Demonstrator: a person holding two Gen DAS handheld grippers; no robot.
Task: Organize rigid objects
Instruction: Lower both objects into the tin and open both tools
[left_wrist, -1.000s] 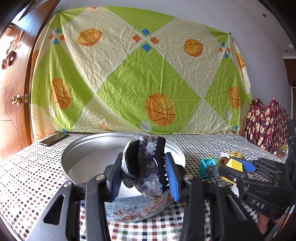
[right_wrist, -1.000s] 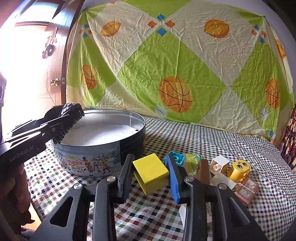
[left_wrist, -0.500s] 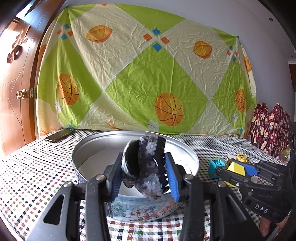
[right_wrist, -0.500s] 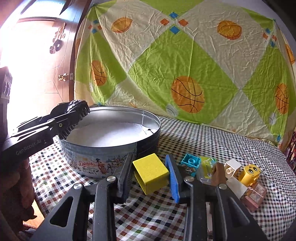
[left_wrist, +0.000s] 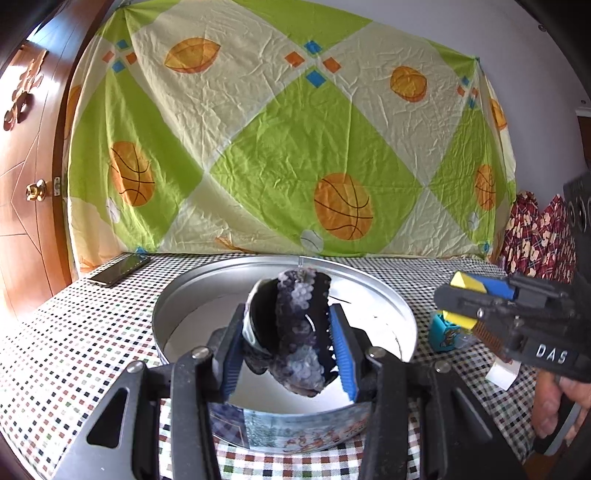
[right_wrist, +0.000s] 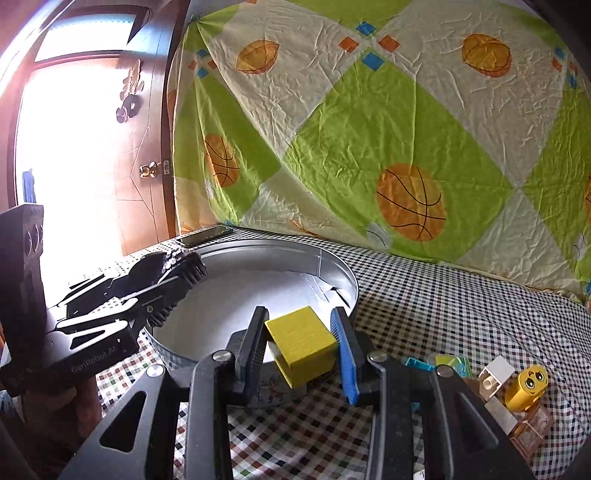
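Note:
My left gripper (left_wrist: 290, 349) is shut on a dark sequined hair clip (left_wrist: 295, 328) and holds it above the round cookie tin (left_wrist: 402, 314). It also shows in the right wrist view (right_wrist: 177, 273) over the tin's left rim. My right gripper (right_wrist: 301, 343) is shut on a yellow block (right_wrist: 301, 345) and holds it at the tin's (right_wrist: 343, 273) near right rim. In the left wrist view the right gripper (left_wrist: 458, 299) is at the tin's right side with the yellow block (left_wrist: 463, 282) in it.
Several loose toy blocks lie on the checked tablecloth right of the tin: a teal block (left_wrist: 447, 332), a white block (right_wrist: 495, 373), a yellow face cylinder (right_wrist: 526, 384). A phone (left_wrist: 120, 269) lies at the back left. A patterned sheet hangs behind; a wooden door stands left.
Both grippers have risen and moved forward towards the tin. The hair clip now hangs over the tin's inside, and the yellow block has come up to the tin's rim.

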